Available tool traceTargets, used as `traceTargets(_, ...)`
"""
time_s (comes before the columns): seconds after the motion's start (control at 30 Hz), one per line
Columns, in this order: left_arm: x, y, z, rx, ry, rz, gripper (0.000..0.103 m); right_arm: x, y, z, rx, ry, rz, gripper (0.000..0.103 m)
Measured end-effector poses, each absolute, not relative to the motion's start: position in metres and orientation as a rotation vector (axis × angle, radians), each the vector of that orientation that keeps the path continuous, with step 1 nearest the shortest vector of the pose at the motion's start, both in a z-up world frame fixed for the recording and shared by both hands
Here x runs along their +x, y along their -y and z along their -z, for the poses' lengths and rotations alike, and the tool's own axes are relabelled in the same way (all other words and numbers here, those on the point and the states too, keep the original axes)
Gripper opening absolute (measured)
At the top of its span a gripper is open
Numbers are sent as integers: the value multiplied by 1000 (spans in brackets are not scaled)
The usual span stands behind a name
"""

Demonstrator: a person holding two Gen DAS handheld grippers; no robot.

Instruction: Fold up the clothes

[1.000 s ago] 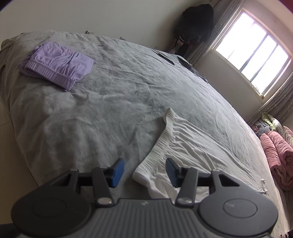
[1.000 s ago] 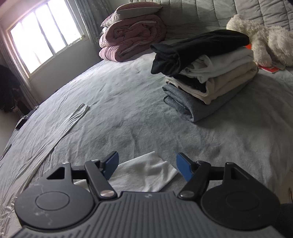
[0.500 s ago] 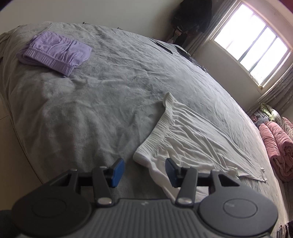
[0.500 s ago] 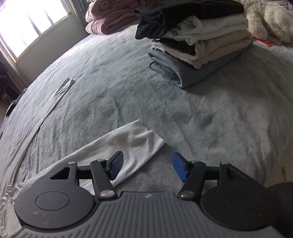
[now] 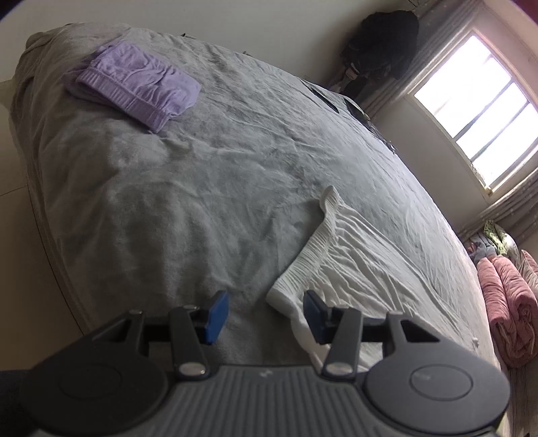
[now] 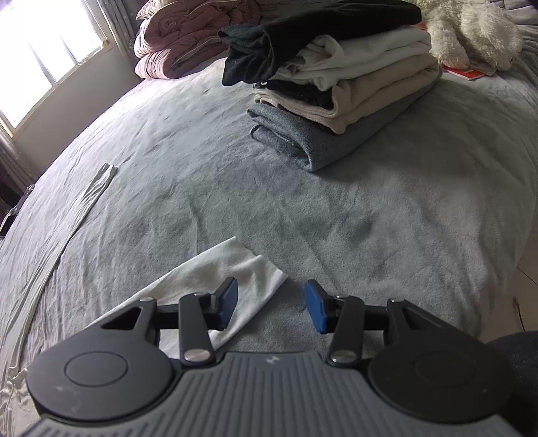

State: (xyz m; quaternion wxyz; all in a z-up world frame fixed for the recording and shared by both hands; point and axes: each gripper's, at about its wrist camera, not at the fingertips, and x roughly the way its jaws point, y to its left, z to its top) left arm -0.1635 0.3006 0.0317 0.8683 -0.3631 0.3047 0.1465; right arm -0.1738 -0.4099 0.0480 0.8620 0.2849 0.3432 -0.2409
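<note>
White trousers point(image 5: 353, 265) lie spread flat on the grey bed point(image 5: 208, 174), their ribbed waistband toward the near left. My left gripper point(image 5: 265, 314) is open just above the waistband's near corner, which sits between the blue pads without being held. In the right wrist view the end of one white trouser leg point(image 6: 232, 272) lies on the bed point(image 6: 336, 215). The right gripper point(image 6: 270, 307) hovers open over that hem, its left pad above the cloth. The other leg point(image 6: 80, 208) stretches away at the left.
A folded purple garment point(image 5: 138, 84) rests near the bed's far left corner. A stack of folded clothes point(image 6: 339, 80) and a white plush toy point(image 6: 470, 30) sit ahead of the right gripper. Rolled pink bedding point(image 6: 188, 30) lies by the window. The bed's edge drops off at left.
The left view tilted and shifted so the waistband corner now sits nearer the right pad. The right gripper moved forward over the leg hem, toward the stack. Both stayed open.
</note>
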Motion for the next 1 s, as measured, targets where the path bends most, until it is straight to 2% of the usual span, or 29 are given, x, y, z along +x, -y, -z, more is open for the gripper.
traceTargets(0.37, -151, -265, -57, -584, -574, -314, 50, -139, 436, -67, 550, -736, 372, 50)
traceTargets(0.6, -125, -208, -70, -502, -607, -176, 50, -95, 457, -56, 474, -887, 175, 54)
traceTargets(0.8, -102, -155, -59, -381, -681, -63, 50, -87, 453, -41, 384, -991, 45, 54)
traceTargets(0.87, -95, -137, -56, -341, -705, -25, 50, -93, 444, -43, 294, -991, 19, 45)
traceTargets(0.9, -91, -128, -54, -320, -717, -7, 50, -97, 437, -42, 240, -991, 5, 25)
traceTargets(0.93, -87, -119, -52, -300, -728, 12, 50, -101, 431, -42, 187, -991, -9, 13)
traceTargets(1.0, -82, -109, -49, -278, -746, 31, 50, -108, 420, -42, 111, -987, -51, 7)
